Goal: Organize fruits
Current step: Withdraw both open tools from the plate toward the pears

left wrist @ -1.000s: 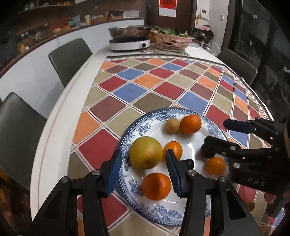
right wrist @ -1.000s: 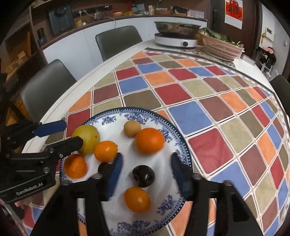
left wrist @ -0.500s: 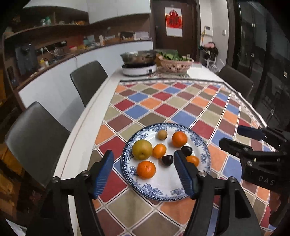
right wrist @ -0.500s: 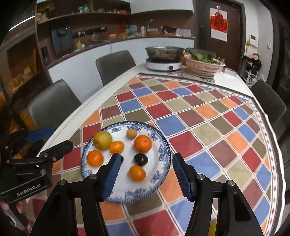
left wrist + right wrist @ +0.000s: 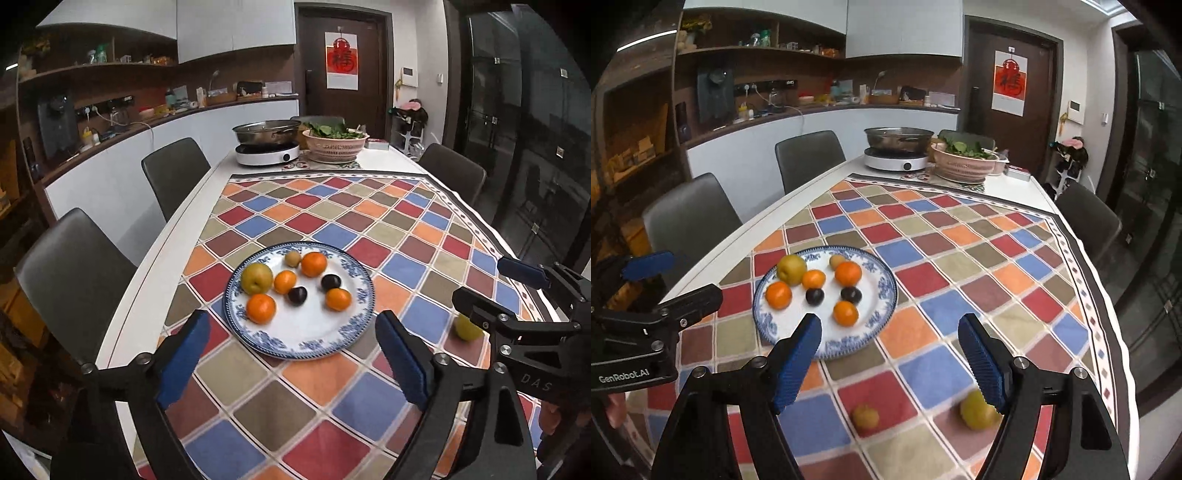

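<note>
You pulled both grippers, left [image 5: 290, 354] and right [image 5: 890, 354], back from the plate [image 5: 882, 314]. Both stayed spread apart, empty. Two yellow fruits [image 5: 977, 410] lay on the tablecloth [image 5: 960, 258].

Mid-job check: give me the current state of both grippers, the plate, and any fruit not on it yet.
left gripper: open, empty, short of the plate.
right gripper: open, empty, above the cloth.
plate: holds seven fruits.
yellow-green fruit: loose on the cloth, off the plate, beside the right finger.
small brownish fruit: loose on the cloth, off the plate.
</note>
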Motion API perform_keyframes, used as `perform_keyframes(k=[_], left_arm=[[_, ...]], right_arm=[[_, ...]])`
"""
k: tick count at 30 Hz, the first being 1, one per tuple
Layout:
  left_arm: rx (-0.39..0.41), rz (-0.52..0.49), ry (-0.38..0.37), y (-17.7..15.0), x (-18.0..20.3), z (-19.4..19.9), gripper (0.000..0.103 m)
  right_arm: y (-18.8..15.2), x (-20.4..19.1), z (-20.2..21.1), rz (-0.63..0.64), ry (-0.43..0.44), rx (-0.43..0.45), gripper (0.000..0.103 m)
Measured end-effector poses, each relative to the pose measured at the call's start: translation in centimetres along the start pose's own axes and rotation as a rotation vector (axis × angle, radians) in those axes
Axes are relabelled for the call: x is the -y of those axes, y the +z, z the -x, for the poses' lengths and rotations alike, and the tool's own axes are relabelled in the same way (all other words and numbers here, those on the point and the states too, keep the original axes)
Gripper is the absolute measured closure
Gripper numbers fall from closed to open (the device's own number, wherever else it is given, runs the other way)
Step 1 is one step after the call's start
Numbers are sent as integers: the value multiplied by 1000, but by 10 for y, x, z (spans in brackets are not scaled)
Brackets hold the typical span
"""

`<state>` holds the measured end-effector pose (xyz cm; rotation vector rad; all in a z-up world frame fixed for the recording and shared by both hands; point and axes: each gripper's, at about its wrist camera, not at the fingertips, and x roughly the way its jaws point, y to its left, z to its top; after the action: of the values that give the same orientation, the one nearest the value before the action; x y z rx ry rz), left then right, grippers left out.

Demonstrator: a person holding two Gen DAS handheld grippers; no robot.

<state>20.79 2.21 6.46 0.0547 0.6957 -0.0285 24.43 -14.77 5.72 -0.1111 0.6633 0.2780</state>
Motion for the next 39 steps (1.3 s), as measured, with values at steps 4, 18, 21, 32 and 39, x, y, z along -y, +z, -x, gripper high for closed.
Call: perform_keyframes(k=[4, 18, 21, 32, 39], left_arm=[[-7, -1, -15, -11, 14, 7, 10], [-35, -60, -91, -40, 69, 0, 10], [-40, -82, -105, -47, 79, -5, 10], [-71, -146, -133, -70, 105, -33, 10], [-130, -136, -143, -77, 109, -62, 15]], right_arm=[[-15, 11, 15, -13, -15, 7, 26], [-56, 56, 37, -17, -80, -23, 26], [-63, 64, 36, -18, -87, -38, 26], [-92, 85, 14, 1, -87, -96, 26], [-103, 89, -4, 14, -78, -130, 26]])
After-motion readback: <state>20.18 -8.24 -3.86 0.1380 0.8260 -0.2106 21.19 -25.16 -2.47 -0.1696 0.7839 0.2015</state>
